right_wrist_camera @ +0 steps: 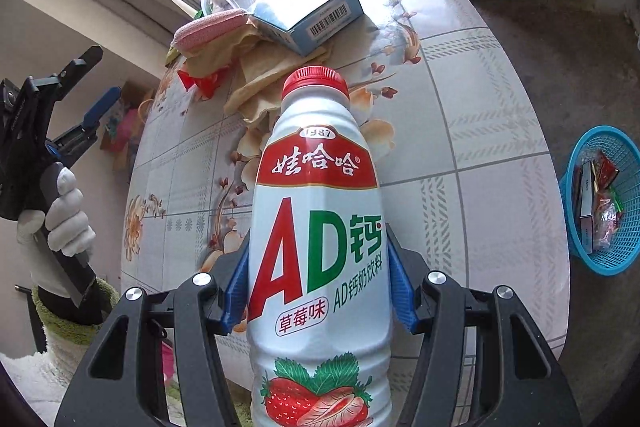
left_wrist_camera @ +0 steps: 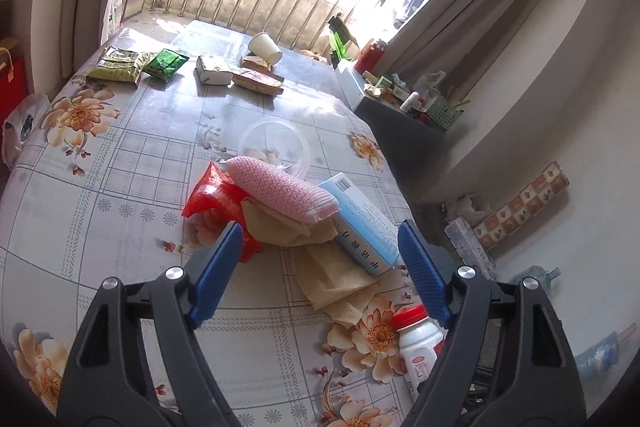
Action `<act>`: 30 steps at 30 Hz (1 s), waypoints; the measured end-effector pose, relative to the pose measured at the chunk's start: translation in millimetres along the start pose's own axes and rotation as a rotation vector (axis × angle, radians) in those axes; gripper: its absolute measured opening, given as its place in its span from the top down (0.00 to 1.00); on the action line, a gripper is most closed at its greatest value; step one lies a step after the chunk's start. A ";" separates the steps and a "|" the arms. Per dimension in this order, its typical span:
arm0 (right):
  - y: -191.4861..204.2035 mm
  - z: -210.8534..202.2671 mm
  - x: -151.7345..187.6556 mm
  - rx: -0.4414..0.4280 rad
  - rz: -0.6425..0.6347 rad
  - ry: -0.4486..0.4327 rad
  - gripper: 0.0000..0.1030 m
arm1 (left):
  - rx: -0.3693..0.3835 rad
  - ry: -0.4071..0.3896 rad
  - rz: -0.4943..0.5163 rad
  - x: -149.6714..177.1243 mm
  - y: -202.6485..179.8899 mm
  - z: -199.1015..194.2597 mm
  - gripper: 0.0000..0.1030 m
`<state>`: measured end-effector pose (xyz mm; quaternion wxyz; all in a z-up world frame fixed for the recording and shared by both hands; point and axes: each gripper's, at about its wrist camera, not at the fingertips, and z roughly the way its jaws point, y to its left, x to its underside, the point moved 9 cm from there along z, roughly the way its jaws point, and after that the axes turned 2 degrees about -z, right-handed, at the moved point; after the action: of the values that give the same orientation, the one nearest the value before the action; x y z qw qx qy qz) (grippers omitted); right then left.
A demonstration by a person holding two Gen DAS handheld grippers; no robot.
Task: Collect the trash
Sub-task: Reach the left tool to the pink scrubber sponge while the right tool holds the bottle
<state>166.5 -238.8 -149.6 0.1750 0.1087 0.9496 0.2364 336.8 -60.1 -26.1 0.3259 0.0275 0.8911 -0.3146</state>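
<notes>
My right gripper point(right_wrist_camera: 318, 283) is shut on a white AD calcium milk bottle point(right_wrist_camera: 320, 227) with a red cap, held above the table edge; the bottle also shows in the left wrist view point(left_wrist_camera: 420, 343). My left gripper point(left_wrist_camera: 320, 251) is open and empty, hovering over a trash pile: a red wrapper point(left_wrist_camera: 212, 195), a pink mesh sponge point(left_wrist_camera: 284, 187), tan paper point(left_wrist_camera: 336, 279) and a light blue box point(left_wrist_camera: 364, 223). A clear plastic cup point(left_wrist_camera: 276, 143) lies behind the pile. The pile also shows in the right wrist view, with the blue box point(right_wrist_camera: 316, 15) on top.
A blue basket point(right_wrist_camera: 604, 199) holding wrappers sits on the floor right of the table. At the table's far end lie snack packets point(left_wrist_camera: 120, 65), a tissue pack point(left_wrist_camera: 214, 71) and a paper cup point(left_wrist_camera: 266, 47). A cluttered dark side table point(left_wrist_camera: 404, 107) stands at the right.
</notes>
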 end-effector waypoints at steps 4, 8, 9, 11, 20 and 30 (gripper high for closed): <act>-0.2 0.1 0.0 -0.001 0.000 0.000 0.45 | 0.076 0.044 -0.170 -20.1 18.3 26.2 0.39; 0.0 0.4 0.0 -0.001 0.000 0.000 0.45 | 0.153 0.118 -0.361 -23.1 38.6 54.4 0.49; 0.0 0.5 -0.1 -0.001 0.001 0.000 0.45 | 0.170 0.129 -0.392 -22.2 41.3 58.6 0.51; 0.1 0.4 -0.1 -0.001 0.001 0.001 0.45 | 0.196 0.148 -0.439 -19.6 44.1 65.1 0.53; 0.7 0.1 0.2 -0.002 0.002 0.002 0.45 | 0.204 0.214 -0.549 -6.3 54.5 85.6 0.54; 0.1 -0.2 0.3 -0.004 0.005 0.001 0.45 | 0.168 0.247 -0.633 -0.3 65.5 99.6 0.54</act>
<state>166.1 -238.7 -149.4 0.1743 0.1104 0.9489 0.2390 409.8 -65.3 -120.2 0.0986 -0.1858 0.8591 -0.4666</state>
